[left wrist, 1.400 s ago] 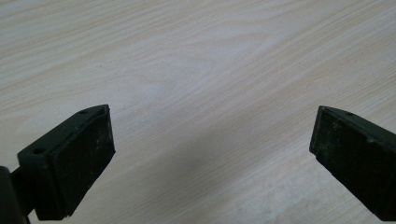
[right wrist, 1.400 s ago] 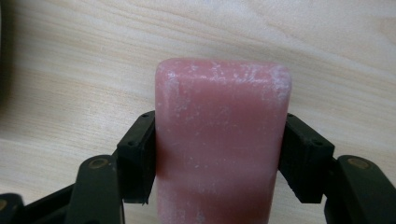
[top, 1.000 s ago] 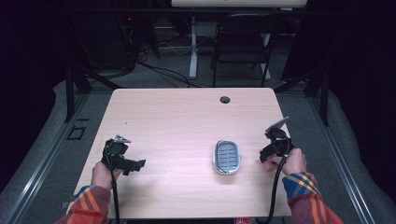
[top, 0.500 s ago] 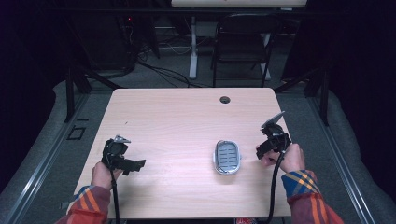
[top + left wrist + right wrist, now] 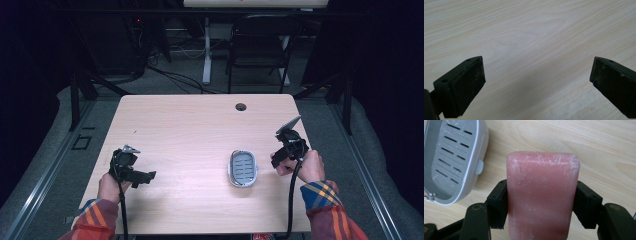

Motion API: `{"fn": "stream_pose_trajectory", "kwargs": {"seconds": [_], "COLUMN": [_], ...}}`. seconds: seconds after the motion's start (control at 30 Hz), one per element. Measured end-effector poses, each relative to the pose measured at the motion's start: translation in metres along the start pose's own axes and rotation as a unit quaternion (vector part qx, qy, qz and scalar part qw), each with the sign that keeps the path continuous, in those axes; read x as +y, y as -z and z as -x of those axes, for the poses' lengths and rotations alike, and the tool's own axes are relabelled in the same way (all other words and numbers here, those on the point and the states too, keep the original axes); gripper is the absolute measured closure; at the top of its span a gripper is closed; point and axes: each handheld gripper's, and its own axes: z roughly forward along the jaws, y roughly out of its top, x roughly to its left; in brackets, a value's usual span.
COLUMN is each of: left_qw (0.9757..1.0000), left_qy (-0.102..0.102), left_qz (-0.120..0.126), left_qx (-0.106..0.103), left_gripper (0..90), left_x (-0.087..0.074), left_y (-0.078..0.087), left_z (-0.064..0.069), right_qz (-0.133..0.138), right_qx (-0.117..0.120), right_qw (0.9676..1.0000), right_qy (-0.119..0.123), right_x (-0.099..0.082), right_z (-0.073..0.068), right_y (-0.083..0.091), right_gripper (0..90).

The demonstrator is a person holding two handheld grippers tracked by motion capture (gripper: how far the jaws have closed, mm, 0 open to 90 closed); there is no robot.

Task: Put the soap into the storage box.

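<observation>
A pink soap bar [image 5: 542, 190], dusted with white, stands upright between the pads of my right gripper [image 5: 541, 200], which is shut on its two sides. In the high view that right gripper [image 5: 278, 158] hovers just right of a grey slotted soap dish [image 5: 243, 168], which lies empty on the wooden table [image 5: 190, 130]. The soap dish [image 5: 477, 147] shows at the upper left of the right gripper view. My left gripper [image 5: 146, 177] rests low near the table's front left, and in its own view the left gripper [image 5: 537, 75] is open over bare wood.
A round cable hole [image 5: 241, 107] sits near the table's far edge. Beyond the table stand a dark chair [image 5: 260, 45] and a white desk leg [image 5: 206, 55], with cables on the floor. A black cable [image 5: 291, 200] trails from the right gripper.
The right gripper has risen a little with the soap bar and drifted slightly toward the dish. The left gripper has stayed put.
</observation>
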Motion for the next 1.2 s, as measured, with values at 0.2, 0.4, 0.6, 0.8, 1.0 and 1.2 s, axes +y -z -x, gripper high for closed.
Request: {"fn": "stream_pose_trajectory", "kwargs": {"seconds": [0.2, 0.4, 0.6, 0.8, 1.0, 1.2], "left_qw": [1.0, 1.0, 1.0, 1.0, 1.0, 1.0], "left_qy": [0.0, -0.002, -0.002, -0.002, -0.001, 0.0], "left_qz": [0.0, -0.001, 0.0, 0.0, 0.0, -0.001], "left_qx": [0.0, 0.0, 0.001, -0.001, 0.001, 0.0], "left_gripper": [0.0, 0.0, 0.0, 0.0, 0.0, 0.0], "left_x": [0.0, 0.0, -0.001, -0.001, -0.001, -0.001], "left_y": [0.0, 0.0, 0.001, 0.001, 0.0, 0.0], "left_z": [0.0, 0.0, 0.0, 0.0, 0.001, 0.0], "right_qz": [-0.001, 0.015, 0.007, 0.012, 0.023, 0.012], "right_qx": [0.002, 0.005, 0.002, 0.005, 0.005, 0.006], "right_qw": [1.0, 0.9998, 0.9996, 0.9991, 0.9988, 0.9981], "right_qy": [0.009, 0.014, 0.029, 0.04, 0.042, 0.06], "right_x": [0.004, 0.006, 0.01, 0.013, 0.015, 0.018], "right_z": [-0.004, -0.013, -0.019, -0.026, -0.032, -0.037], "right_y": [0.007, 0.012, 0.017, 0.02, 0.022, 0.027], "right_gripper": [37.4, 37.4, 37.4, 37.4, 37.4, 37.4]}}
